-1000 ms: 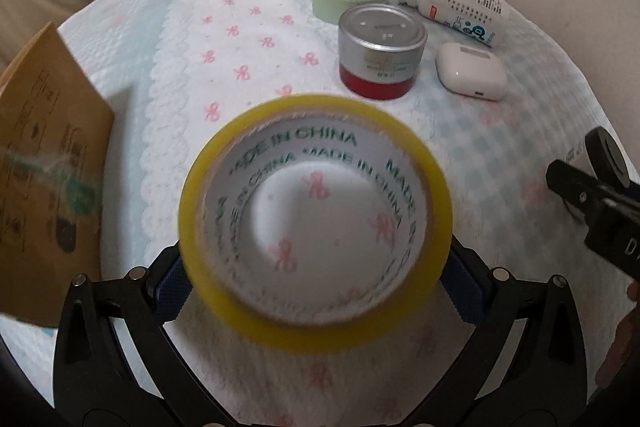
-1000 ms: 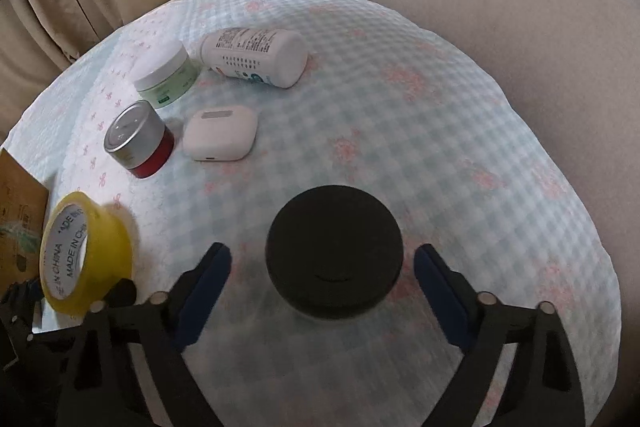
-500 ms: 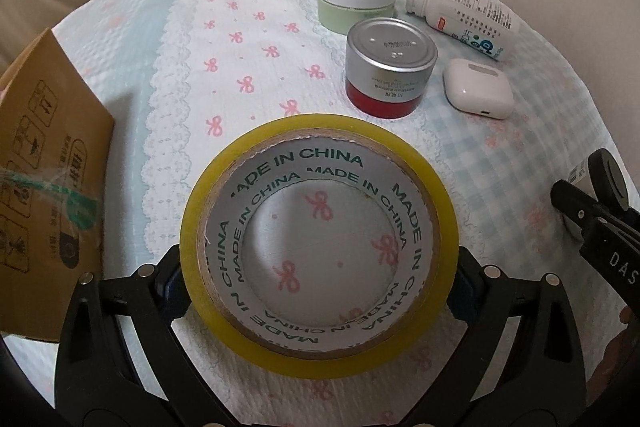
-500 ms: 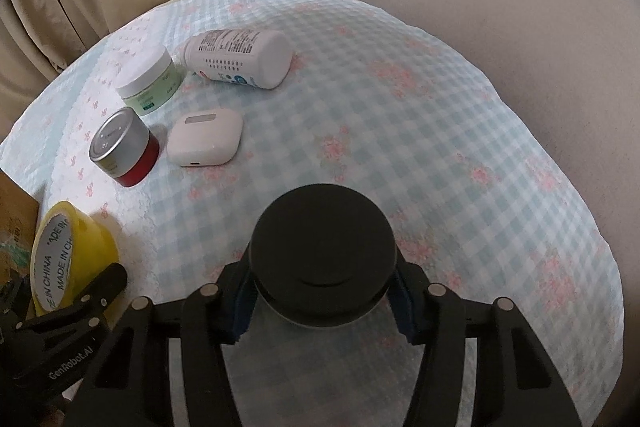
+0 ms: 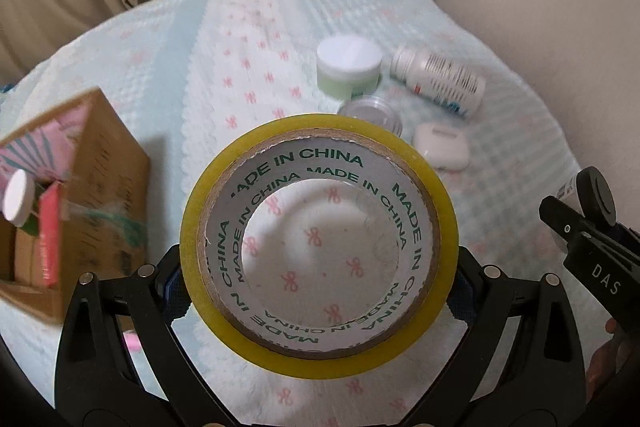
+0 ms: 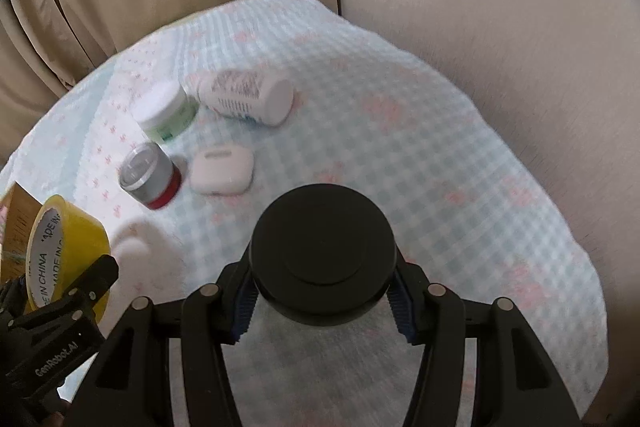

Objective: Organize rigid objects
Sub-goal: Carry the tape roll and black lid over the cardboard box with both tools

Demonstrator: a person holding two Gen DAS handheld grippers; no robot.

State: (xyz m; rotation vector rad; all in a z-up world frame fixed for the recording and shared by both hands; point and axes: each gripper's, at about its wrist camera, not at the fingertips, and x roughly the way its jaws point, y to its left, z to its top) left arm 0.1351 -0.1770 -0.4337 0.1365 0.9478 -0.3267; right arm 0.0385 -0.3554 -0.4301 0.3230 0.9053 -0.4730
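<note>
Looking down the left wrist view, the left gripper [image 5: 318, 267] is clenching the yellow tape roll [image 5: 318, 353], ring face-on to the lens, its hole showing the bow-print cloth [image 5: 248, 67] below. The cardboard box [image 5: 108, 187] is lying to the left of the roll and close by, open top facing up with packets inside; I am judging that as the drop point, a short sideways carry. The box's near wall is the edge to clear. To the right, the right gripper's black finger is edging into frame.

Switching to the right wrist view, the right gripper [image 6: 322, 301] is grasping the black round jar [image 6: 322, 255] by its sides, lid up. The box is sitting far off at the left edge, beyond the tape roll, so the left gripper is the nearer one. Ahead are standing the green jar [image 6: 166, 113], the red-based tin [image 6: 150, 179], the white case [image 6: 222, 173] and the tipped white bottle [image 6: 248, 97], clustered; open cloth is spreading to the right.
</note>
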